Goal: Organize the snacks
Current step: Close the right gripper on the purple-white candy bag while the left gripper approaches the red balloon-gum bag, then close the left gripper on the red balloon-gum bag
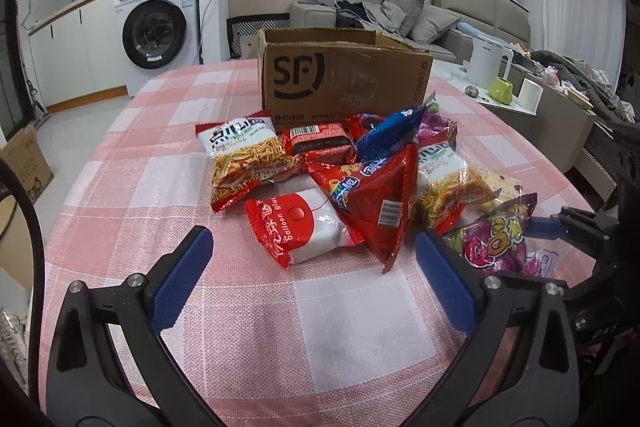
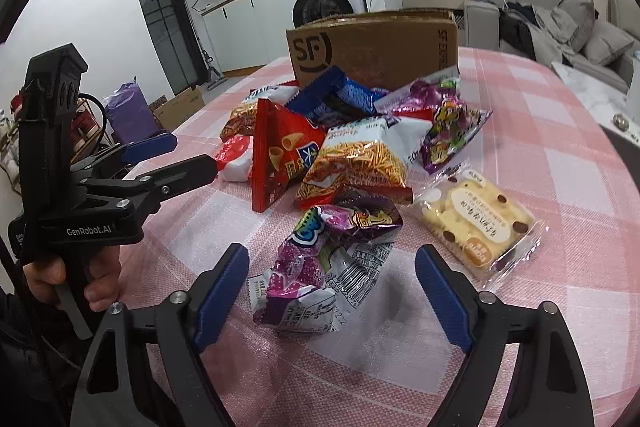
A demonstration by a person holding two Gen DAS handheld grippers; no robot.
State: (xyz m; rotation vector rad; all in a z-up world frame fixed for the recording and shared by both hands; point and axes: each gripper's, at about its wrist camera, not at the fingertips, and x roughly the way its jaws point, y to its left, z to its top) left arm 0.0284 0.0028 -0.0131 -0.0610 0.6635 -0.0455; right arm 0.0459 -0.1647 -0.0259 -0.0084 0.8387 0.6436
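Before the SF cardboard box (image 1: pixel 344 71) on the pink-check tablecloth (image 1: pixel 256 327) lies the snack pile. Right gripper (image 2: pixel 332 287): jaws apart, straddling the purple snack bag (image 2: pixel 332 263) w/o pads pressing, nearer than the pile from the box. Left gripper (image 1: pixel 314 267): jaws wide, nothing held, balloon-gum pack (image 1: pixel 304 227) just ahead twd box.
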